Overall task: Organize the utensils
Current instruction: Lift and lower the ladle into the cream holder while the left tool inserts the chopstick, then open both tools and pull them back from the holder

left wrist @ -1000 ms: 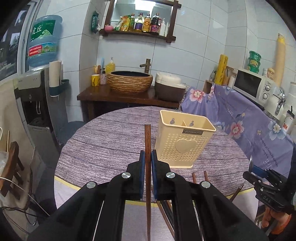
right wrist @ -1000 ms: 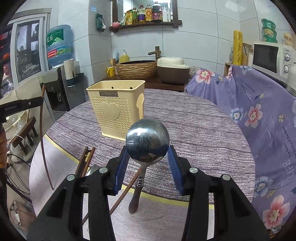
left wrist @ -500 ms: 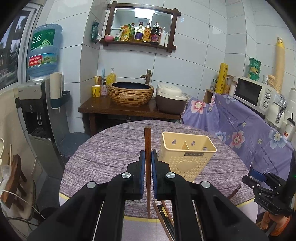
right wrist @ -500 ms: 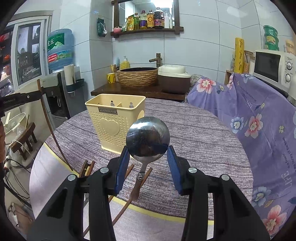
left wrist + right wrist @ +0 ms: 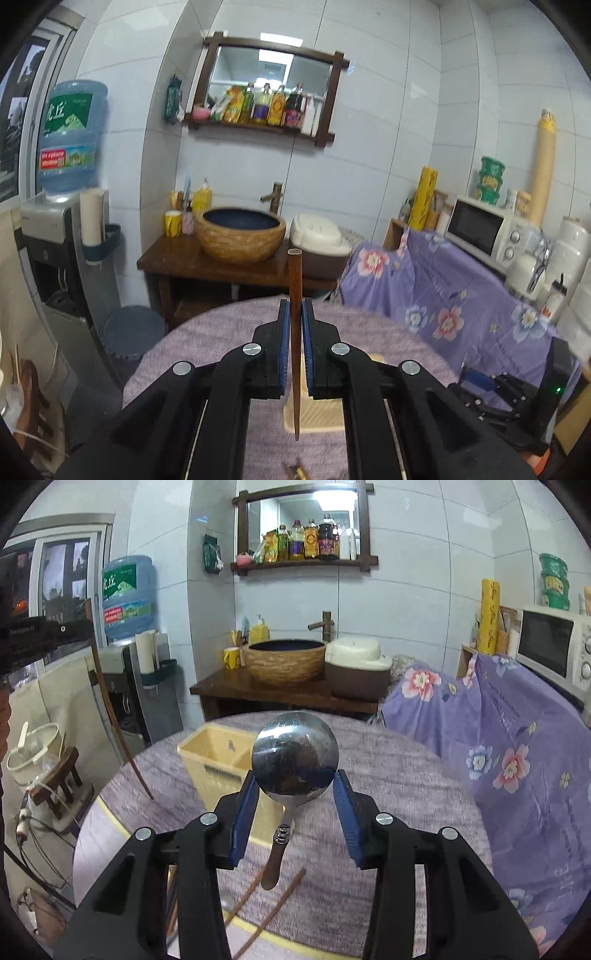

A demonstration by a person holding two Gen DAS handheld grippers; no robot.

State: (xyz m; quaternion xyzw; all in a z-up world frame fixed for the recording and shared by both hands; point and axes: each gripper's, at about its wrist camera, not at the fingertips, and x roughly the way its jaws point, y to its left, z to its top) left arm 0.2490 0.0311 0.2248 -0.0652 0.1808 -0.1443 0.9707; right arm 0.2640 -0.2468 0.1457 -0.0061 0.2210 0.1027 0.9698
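My left gripper (image 5: 294, 308) is shut on a brown wooden chopstick (image 5: 294, 280) that stands upright, its thin tip hanging over the cream plastic utensil holder (image 5: 317, 421), which its fingers mostly hide. My right gripper (image 5: 294, 788) is shut on the bowl of a steel spoon (image 5: 294, 762); the wooden handle (image 5: 275, 864) dangles below. In the right wrist view the holder (image 5: 218, 751) stands just left of and behind the spoon, and the left gripper (image 5: 40, 635) with its chopstick (image 5: 118, 720) is at the far left. Both grippers hang above the round purple-clothed table (image 5: 399, 775).
Loose chopsticks (image 5: 275, 908) lie near the table's front edge. Behind the table stand a wooden washstand with a woven basin (image 5: 240, 236) and a rice cooker (image 5: 319, 236). A floral-covered counter (image 5: 454, 295) with a microwave (image 5: 484, 229) is at the right, a water dispenser (image 5: 55, 229) at the left.
Both grippers have risen, each keeping its utensil. The holder has dropped lower in both views, and in the left view it now sits under the chopstick's tip.
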